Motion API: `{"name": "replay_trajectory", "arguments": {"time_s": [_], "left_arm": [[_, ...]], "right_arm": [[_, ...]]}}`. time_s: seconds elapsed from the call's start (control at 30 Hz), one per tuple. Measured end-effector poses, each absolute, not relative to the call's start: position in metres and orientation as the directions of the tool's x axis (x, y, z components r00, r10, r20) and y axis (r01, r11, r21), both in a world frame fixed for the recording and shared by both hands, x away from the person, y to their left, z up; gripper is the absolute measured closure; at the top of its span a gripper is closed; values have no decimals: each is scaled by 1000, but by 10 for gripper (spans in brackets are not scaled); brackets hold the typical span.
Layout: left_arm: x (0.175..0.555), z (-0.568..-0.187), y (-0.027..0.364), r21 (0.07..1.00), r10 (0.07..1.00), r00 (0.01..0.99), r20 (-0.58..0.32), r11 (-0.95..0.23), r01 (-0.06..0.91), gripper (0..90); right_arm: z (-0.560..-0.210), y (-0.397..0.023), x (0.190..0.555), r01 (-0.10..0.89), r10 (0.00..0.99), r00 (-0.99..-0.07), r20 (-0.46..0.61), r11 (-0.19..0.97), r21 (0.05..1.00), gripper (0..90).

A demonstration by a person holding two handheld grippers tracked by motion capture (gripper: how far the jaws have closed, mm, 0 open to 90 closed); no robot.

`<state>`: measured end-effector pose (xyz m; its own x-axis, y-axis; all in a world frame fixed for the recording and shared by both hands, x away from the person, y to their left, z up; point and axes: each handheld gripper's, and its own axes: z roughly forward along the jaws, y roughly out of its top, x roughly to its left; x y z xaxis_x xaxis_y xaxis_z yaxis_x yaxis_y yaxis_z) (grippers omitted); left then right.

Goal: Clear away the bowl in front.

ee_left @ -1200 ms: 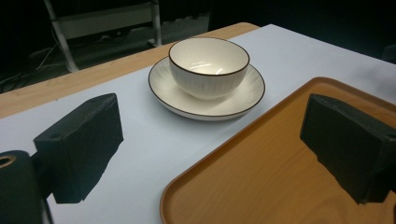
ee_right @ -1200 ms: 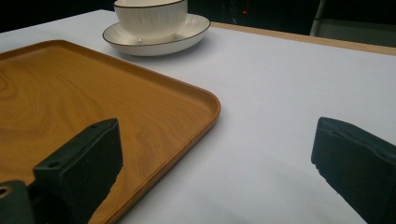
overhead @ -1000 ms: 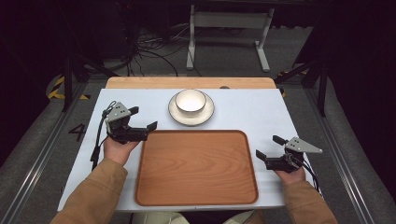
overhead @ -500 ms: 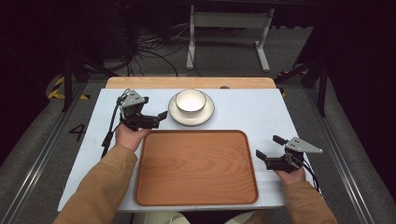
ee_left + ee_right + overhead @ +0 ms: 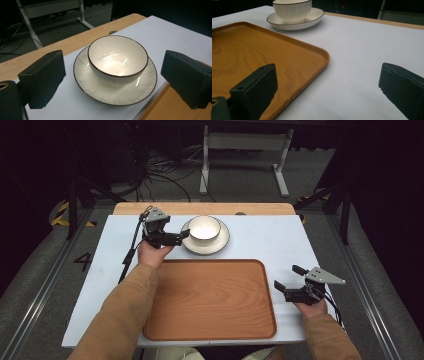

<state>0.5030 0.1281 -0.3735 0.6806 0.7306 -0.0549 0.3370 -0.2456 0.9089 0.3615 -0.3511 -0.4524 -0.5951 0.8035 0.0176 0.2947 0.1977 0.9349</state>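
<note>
Hovering: left gripper [image 5: 181,236] is sitting just beside plate [image 5: 223,241], jaws spread wide.
Bowl [image 5: 117,60]: resting on plate, framed between the jaws, untouched.
Right gripper [image 5: 288,278]: jaws apart, idling beside tray [image 5: 210,320].

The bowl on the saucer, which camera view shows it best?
The left gripper view: the bowl sits close and centred between the open jaws, its empty inside visible. The high view shows it small from above; the right gripper view shows its ribbed side, rim cut off at the top edge.
</note>
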Motion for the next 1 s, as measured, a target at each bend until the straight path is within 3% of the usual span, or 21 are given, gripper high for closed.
{"name": "replay_trajectory", "arguments": {"time_s": [0.37, 0.57, 0.87, 1.0], "left_arm": [[523, -374, 120, 892, 733, 677, -70, -258, 372, 104], [530, -371, 111, 876, 751, 661, -4, -315, 364, 170], [554, -381, 94, 807, 782, 616, -91, -304, 505, 256], [561, -385, 83, 773, 788, 611, -74, -342, 534, 282]], "right_arm": [[-452, -352, 362, 294, 802, -598, 21, 195, 936, 25], [-452, -352, 362, 294, 802, -597, 25, 190, 937, 25], [-452, -352, 362, 294, 802, -596, 25, 189, 937, 25], [-452, -352, 362, 296, 804, -594, 25, 190, 936, 26]]}}
